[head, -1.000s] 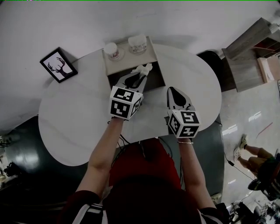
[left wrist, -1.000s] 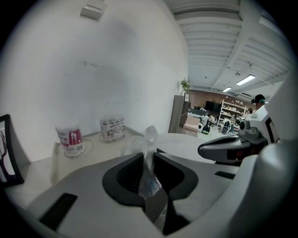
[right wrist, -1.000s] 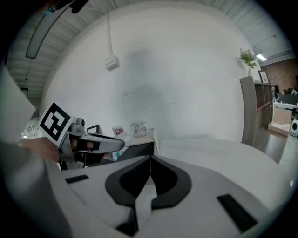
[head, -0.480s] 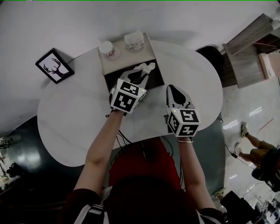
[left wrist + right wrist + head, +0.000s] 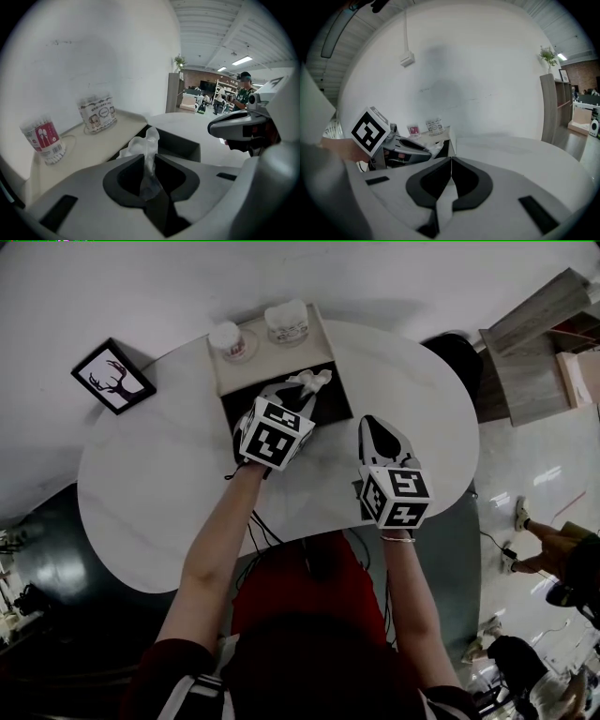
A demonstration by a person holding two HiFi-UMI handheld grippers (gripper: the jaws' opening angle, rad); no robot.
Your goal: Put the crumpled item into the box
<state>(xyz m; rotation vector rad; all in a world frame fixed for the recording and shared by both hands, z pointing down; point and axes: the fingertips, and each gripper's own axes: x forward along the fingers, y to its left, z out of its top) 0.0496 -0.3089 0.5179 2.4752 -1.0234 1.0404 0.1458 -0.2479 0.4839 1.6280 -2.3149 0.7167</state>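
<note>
Left gripper view: the left gripper's (image 5: 150,161) jaws clamp a crumpled white tissue (image 5: 151,139) over the dark open box (image 5: 183,146) (the right gripper's (image 5: 451,161) jaws are together).

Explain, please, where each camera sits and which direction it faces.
Head view: on the person's head, facing steeply down at the table; both forearms, left gripper and right gripper show.
Left gripper view: on the left gripper, facing along its jaws, shut on the crumpled item, towards the box.
Right gripper view: on the right gripper, facing the wall across the table; its jaws are together, empty.
Shared: both gripper views show the two containers.
</note>
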